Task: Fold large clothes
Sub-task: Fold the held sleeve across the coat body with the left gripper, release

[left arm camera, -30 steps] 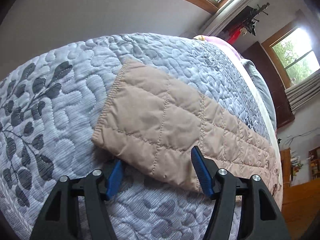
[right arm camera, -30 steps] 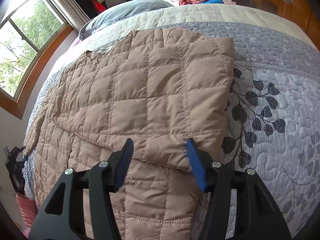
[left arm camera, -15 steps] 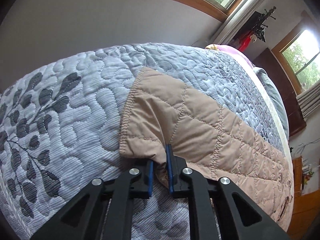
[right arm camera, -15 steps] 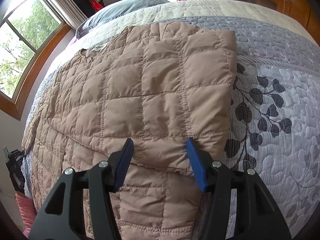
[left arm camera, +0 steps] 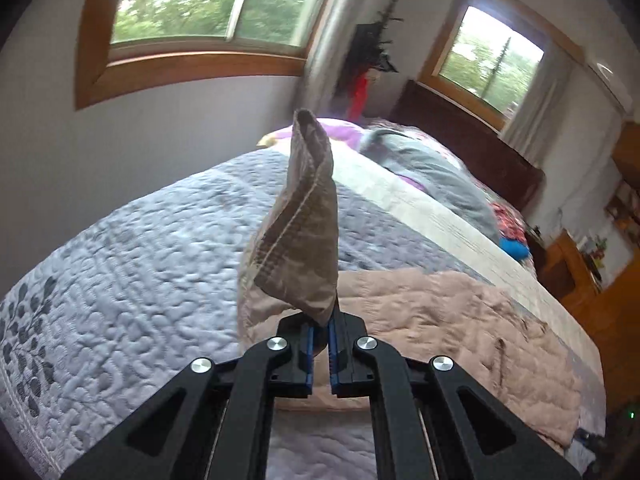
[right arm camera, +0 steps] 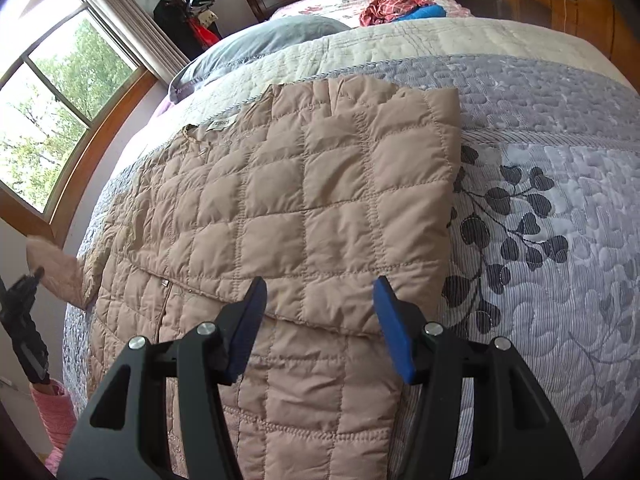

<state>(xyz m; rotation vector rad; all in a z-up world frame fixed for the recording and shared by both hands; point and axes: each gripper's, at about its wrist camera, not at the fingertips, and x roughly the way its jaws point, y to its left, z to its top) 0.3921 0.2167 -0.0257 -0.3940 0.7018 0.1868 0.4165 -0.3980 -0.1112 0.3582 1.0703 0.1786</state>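
Fingers of the left gripper (left arm camera: 320,340), wide apart a second ago over the flat cuff, are now clamped on that sleeve (left arm camera: 298,232) and have lifted it clear of the quilt (left arm camera: 132,256); the cuff stands up against the window. Right gripper (right arm camera: 318,322) hasn't moved: fingers spread, empty, poised over the sleeve already folded across the jacket (right arm camera: 280,208), which lies flat on the quilt. Judgement: second sleeve fold under way, to be carried across the body next.

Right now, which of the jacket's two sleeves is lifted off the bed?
The tan quilted jacket's sleeve pinched in the left hand-held gripper stands in the air; the other sleeve lies folded flat across the jacket's body.
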